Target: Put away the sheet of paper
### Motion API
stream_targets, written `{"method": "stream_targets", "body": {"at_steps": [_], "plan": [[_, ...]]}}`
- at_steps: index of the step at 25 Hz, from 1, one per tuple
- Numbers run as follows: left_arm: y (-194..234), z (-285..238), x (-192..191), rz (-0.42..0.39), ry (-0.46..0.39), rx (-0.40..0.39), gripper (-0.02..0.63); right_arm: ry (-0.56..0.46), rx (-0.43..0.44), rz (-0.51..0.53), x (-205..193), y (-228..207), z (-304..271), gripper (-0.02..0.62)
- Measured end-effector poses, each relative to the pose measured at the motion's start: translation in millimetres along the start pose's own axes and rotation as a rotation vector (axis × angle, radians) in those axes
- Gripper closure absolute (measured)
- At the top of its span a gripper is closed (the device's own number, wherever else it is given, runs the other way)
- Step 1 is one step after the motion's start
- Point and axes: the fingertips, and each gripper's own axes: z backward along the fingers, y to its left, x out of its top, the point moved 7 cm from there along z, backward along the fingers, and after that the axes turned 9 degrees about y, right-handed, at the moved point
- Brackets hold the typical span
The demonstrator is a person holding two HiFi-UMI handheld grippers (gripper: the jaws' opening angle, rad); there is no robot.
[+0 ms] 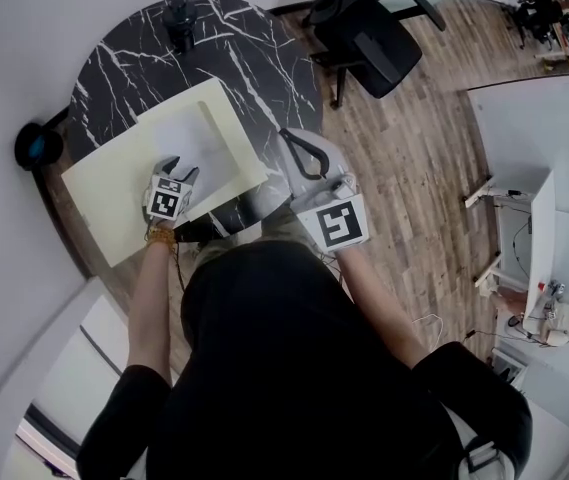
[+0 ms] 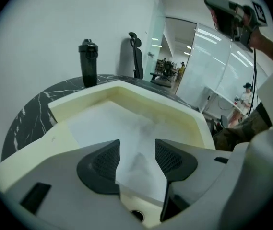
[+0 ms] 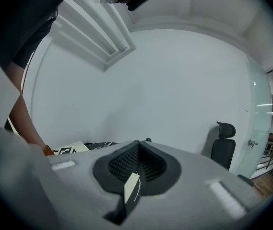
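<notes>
On the round marble table (image 1: 254, 58) lies an open cream folder (image 1: 104, 198), and the paper (image 1: 189, 138) rests on it, white against the cream. I have the left gripper (image 1: 180, 168) low over the folder's near part. In the left gripper view its jaws stand apart, and a corner of the paper (image 2: 122, 123) lies flat below and between them, with neither pad pressing on it. The folder's far edge (image 2: 174, 111) rises like a shallow wall behind the paper. I hold the right gripper (image 1: 286, 134) off the table's edge, clear of the folder. Its jaws are together in the right gripper view (image 3: 137, 143). A small cream slip shows low between the pads, and I cannot tell what it is.
</notes>
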Motion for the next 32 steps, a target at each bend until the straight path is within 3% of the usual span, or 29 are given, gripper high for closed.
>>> {"method": "stream_targets", "body": {"at_steps": [5, 11, 14, 21, 26, 30, 32], "plan": [[5, 42, 11, 0.06, -0.185, 0.076, 0.362, -0.012, 0.026, 0.015, 7, 8, -8, 0.597], [-6, 109, 26, 0.073, -0.387, 0.173, 0.364, -0.036, 0.071, 0.018, 17, 23, -24, 0.597], [-16, 140, 32, 0.034, -0.48, 0.191, 0.367, -0.047, 0.077, 0.017, 22, 26, -30, 0.597], [-44, 180, 58, -0.11, -0.603, 0.174, 0.371, -0.055, 0.068, 0.032, 26, 25, -31, 0.597], [-60, 201, 80, -0.118, -0.682, 0.172, 0.38, -0.057, 0.064, 0.029, 26, 26, -30, 0.597], [-71, 213, 85, -0.204, -0.728, 0.199, 0.444, -0.058, 0.06, 0.034, 28, 26, -29, 0.597], [-75, 218, 87, -0.178, -0.744, 0.198, 0.468, -0.054, 0.057, 0.033, 27, 26, -27, 0.597]]}}
